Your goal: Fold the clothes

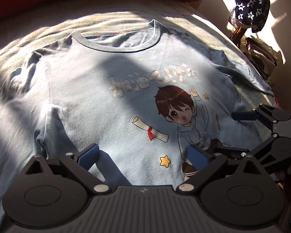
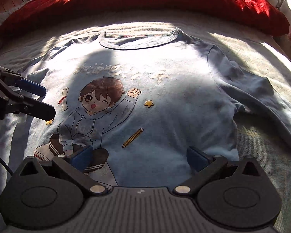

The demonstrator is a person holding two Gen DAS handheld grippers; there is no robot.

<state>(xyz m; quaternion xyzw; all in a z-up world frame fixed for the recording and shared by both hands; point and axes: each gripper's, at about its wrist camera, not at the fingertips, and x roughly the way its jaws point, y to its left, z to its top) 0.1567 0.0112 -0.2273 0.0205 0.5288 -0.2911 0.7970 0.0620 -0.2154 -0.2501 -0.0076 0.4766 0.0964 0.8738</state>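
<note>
Claws hover nearest: the left claw [image 1: 143, 155] and the right claw [image 2: 139, 158] both gape wide, gripping nothing, just above the near hem. The blue T-shirt [image 1: 99, 101] lies print-up, spread flat on the bed [image 2: 261, 62], likely smoothed for folding. Farthest sits a red pillow [image 2: 164, 2].

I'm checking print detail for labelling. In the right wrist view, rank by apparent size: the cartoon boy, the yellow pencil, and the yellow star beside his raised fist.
1. Cartoon boy print, by far the largest.
2. Yellow pencil print.
3. Yellow star print, smallest.
</note>
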